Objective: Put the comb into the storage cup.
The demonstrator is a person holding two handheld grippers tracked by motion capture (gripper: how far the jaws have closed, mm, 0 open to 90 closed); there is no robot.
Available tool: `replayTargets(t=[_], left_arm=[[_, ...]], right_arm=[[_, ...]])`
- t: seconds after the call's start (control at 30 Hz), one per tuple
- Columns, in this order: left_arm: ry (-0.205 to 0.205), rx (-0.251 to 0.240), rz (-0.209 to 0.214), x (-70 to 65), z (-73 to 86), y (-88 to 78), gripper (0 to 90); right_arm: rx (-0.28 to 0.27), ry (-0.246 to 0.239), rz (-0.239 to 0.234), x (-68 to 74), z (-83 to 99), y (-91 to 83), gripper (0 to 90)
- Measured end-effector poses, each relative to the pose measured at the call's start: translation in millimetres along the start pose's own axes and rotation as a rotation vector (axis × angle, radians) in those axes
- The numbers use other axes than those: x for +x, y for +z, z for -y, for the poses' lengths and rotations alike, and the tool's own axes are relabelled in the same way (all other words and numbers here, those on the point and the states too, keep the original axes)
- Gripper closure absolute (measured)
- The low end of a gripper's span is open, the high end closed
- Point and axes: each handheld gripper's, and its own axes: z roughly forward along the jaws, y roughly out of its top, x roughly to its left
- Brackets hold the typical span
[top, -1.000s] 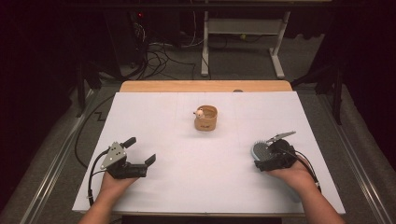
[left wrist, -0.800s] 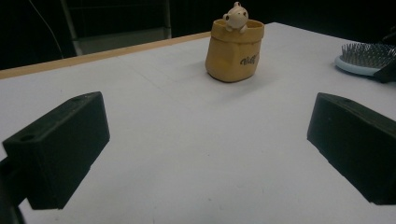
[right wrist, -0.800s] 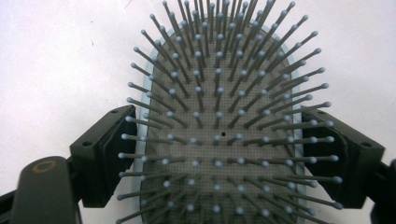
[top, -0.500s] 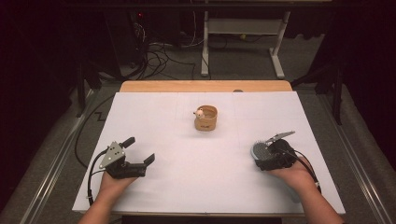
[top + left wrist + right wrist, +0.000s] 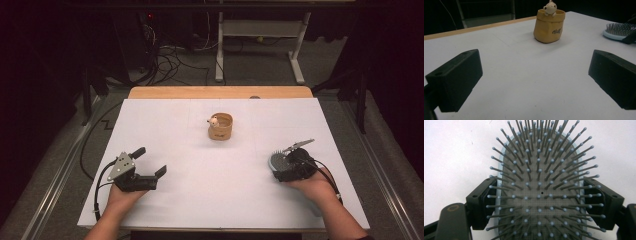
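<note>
A pale blue hairbrush (image 5: 540, 165) with grey bristles pointing up lies low on the white table at the right. My right gripper (image 5: 541, 200) has a jaw against each side of the brush head. In the high view this gripper (image 5: 279, 165) sits over the brush (image 5: 276, 159) at the right. My left gripper (image 5: 150, 160) rests at the front left, open, with nothing between its jaws (image 5: 534, 77). A yellow-brown pot (image 5: 221, 129) stands mid-table with a small cream figure (image 5: 213, 120) at its rim. From the left gripper view the pot (image 5: 549, 26) is ahead and the brush (image 5: 619, 30) far right.
The white sheet (image 5: 210, 195) covers the table, and a wooden edge (image 5: 220, 92) shows at the far side. Beyond it on the dark floor are cables (image 5: 175, 55) and a white desk frame (image 5: 260, 30). A metal rail (image 5: 50, 185) runs along the left.
</note>
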Motion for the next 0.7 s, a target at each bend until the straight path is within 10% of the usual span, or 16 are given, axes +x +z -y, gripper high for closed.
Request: replayTargets(t=[0.7], left_arm=[[-0.010,-0.005,0.000,1.3,-0.2,-0.9,0.0]], right_arm=[[-0.089,-0.046,0.015,0.2,-6.1,-28.5,20.8]])
